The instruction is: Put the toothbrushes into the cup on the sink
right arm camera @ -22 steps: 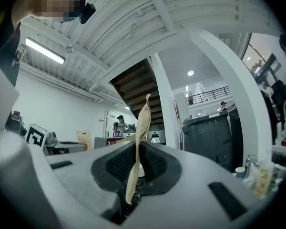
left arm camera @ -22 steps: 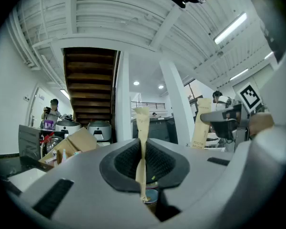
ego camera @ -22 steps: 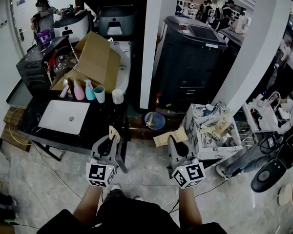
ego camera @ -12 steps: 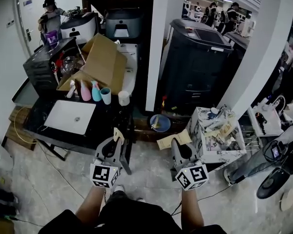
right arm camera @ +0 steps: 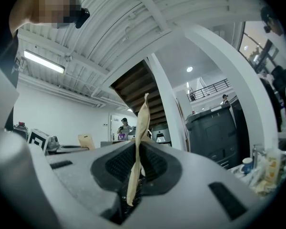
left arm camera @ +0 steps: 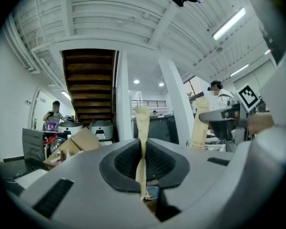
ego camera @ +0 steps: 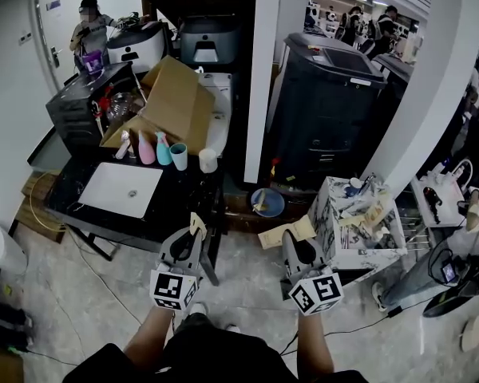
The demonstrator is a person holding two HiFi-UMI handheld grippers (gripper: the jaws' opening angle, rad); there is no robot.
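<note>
One paper wrapper (left arm camera: 142, 128) is hiding what the left tongs (left arm camera: 143, 152) are clamping, a second wrapper (right arm camera: 141, 124) what the right tongs (right arm camera: 135, 168) are clamping. The cup (ego camera: 178, 156) is showing too small to tell its inside.

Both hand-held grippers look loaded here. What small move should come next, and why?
Probably a step forward and left, toward the sink. The left hand-held gripper and right hand-held gripper are each already shut on a wrapped toothbrush, yet both are well short of the sink, and the teal cup stands at its far side.
</note>
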